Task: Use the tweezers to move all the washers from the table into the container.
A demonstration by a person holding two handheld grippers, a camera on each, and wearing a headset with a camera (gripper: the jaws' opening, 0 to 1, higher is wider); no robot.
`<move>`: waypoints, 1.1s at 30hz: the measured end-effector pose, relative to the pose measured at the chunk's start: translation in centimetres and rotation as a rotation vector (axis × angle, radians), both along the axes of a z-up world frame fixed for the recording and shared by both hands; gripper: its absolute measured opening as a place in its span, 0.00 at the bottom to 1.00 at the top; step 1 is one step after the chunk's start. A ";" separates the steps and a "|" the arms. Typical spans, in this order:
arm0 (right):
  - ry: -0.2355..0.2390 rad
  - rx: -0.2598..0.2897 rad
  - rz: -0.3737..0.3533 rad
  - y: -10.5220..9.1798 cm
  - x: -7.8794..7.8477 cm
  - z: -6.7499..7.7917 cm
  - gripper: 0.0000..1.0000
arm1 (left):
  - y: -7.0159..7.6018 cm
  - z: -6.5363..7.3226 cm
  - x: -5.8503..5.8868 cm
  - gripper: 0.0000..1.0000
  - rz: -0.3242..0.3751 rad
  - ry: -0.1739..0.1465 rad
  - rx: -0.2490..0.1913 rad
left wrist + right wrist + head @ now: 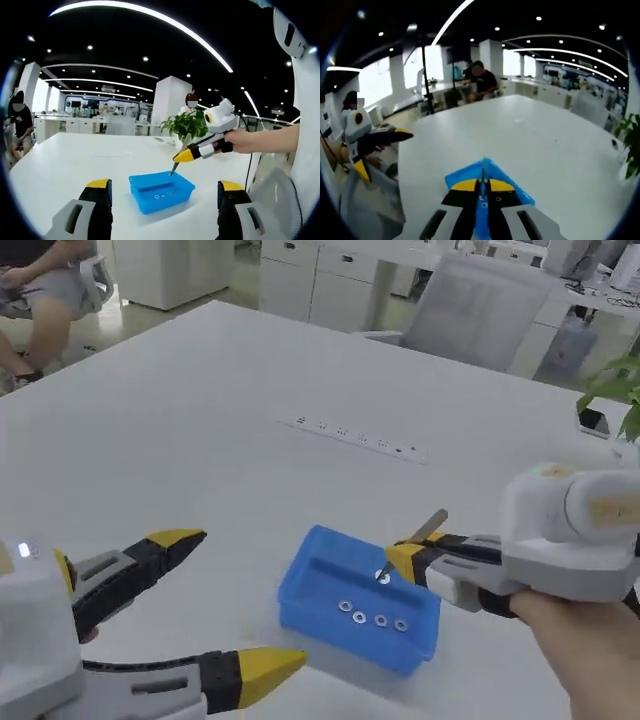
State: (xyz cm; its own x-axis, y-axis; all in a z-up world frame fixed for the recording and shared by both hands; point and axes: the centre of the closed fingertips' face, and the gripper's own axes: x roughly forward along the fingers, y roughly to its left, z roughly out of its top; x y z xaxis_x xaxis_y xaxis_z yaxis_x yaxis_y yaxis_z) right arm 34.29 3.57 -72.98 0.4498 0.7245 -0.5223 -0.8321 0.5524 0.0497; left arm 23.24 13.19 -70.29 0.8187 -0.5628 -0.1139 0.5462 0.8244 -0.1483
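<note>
A blue container sits on the white table with several small washers in a row on its floor. My right gripper is shut on thin tweezers, whose tip hangs over the container's far side with what looks like a shiny washer in it. In the right gripper view the tweezers run out between the shut yellow jaws over the container. My left gripper stands open just left of the container, holding nothing. In the left gripper view the container lies ahead between the jaws.
A white power strip lies across the middle of the table. A grey chair stands behind the far edge and a green plant at the right edge. A person sits at the far left.
</note>
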 end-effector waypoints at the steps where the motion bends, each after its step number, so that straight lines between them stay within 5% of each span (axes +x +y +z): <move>1: -0.001 -0.001 -0.005 -0.1 0.1 0.0 0.03 | 0.1 -0.1 0.0 0.88 0.004 0.009 -0.009; 12: 0.015 -0.040 -0.081 0.9 0.3 -1.7 0.03 | -0.7 -0.4 -0.4 0.85 -0.043 0.039 -0.027; 20: 0.019 -0.057 -0.061 3.4 0.4 -2.2 0.03 | -0.9 -0.2 -0.4 0.84 -0.072 0.066 -0.111; 33: 0.049 -0.074 -0.038 3.8 1.2 -4.0 0.03 | -0.4 -0.9 0.0 0.83 -0.047 0.093 -0.103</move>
State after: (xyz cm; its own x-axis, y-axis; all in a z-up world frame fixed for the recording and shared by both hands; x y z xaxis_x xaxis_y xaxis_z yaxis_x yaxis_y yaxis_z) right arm 35.46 7.34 -76.95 0.4485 0.6659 -0.5963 -0.8082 0.5870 0.0477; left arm 23.22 12.81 -71.16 0.7796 -0.6130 -0.1283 0.5638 0.7761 -0.2824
